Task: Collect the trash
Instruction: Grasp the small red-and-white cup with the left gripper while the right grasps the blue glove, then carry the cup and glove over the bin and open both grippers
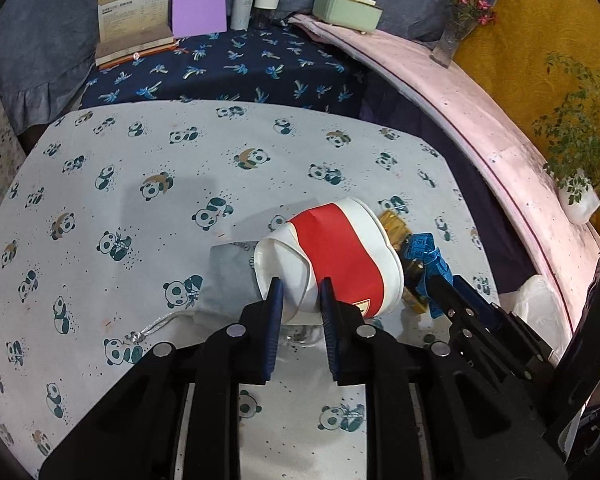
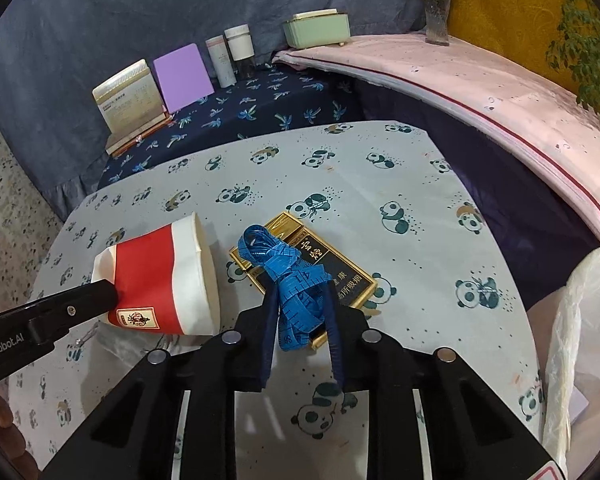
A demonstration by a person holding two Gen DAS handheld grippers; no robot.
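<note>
The crushed red-and-white paper cup (image 1: 336, 256) lies tipped above the panda-print tablecloth (image 1: 140, 208), rim toward the gold-and-black box (image 2: 320, 276), pinched narrowly by the left gripper (image 1: 300, 292). The right gripper (image 2: 300, 304) clamps the blue tape measure (image 2: 292, 276).

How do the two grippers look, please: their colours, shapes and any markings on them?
Both are alike. The left gripper has a matte black angular body with silver round fasteners and two flat dark-blue ribbed fingers. The right gripper has the same build. Seen in the right wrist view, the left one bears white "GenRobot.AI" lettering. No cables or sleeves show.
</note>
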